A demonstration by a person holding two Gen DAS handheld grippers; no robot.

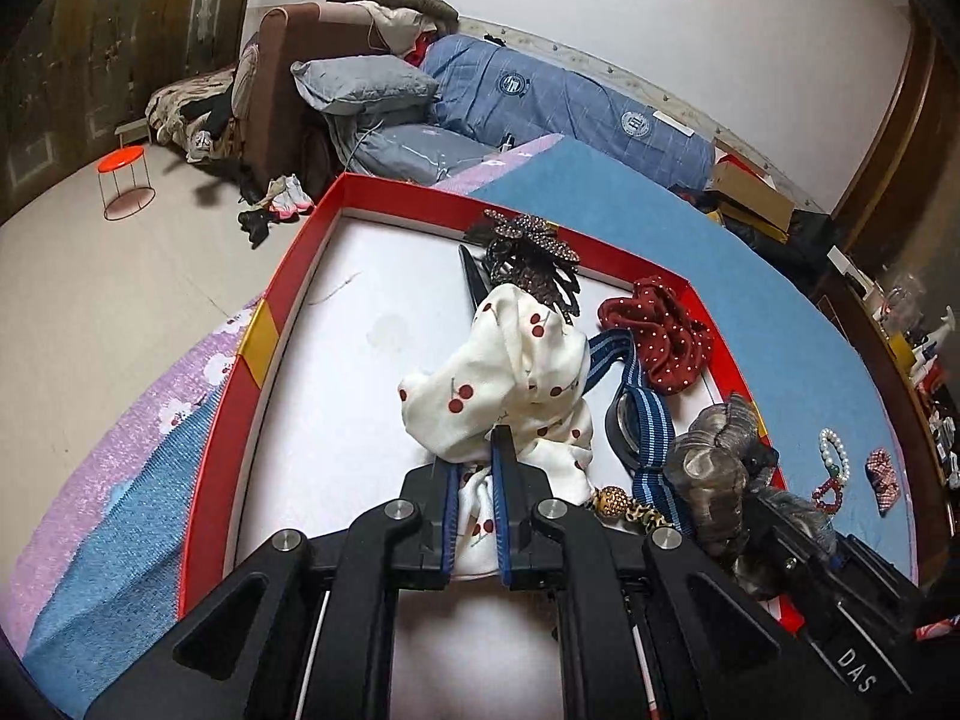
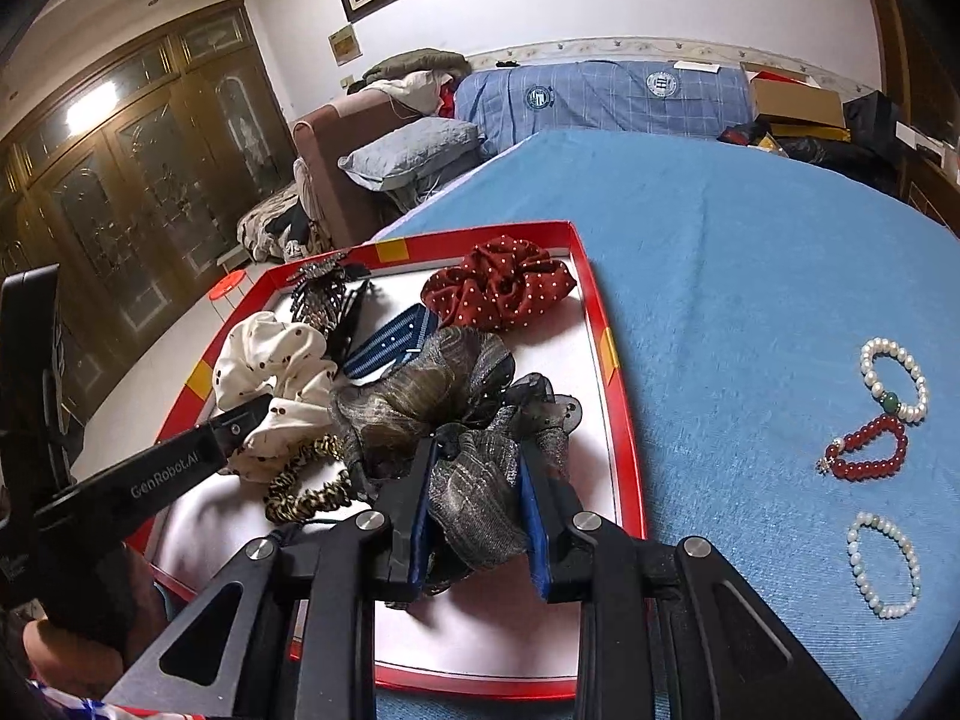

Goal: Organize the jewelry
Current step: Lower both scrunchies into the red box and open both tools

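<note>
Step, we judge: dropping hair pieces into red tray. Left gripper pinches cherry-print scrunchie over tray middle; right gripper clamps grey mesh bow near tray's right wall. Next: we spread jaws, then fetch bracelets lying right of tray.

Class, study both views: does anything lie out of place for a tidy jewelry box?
Yes. Three bracelets lie loose on the blue cover, outside the red box: pearl bracelet, red bracelet and pale bracelet.
</note>
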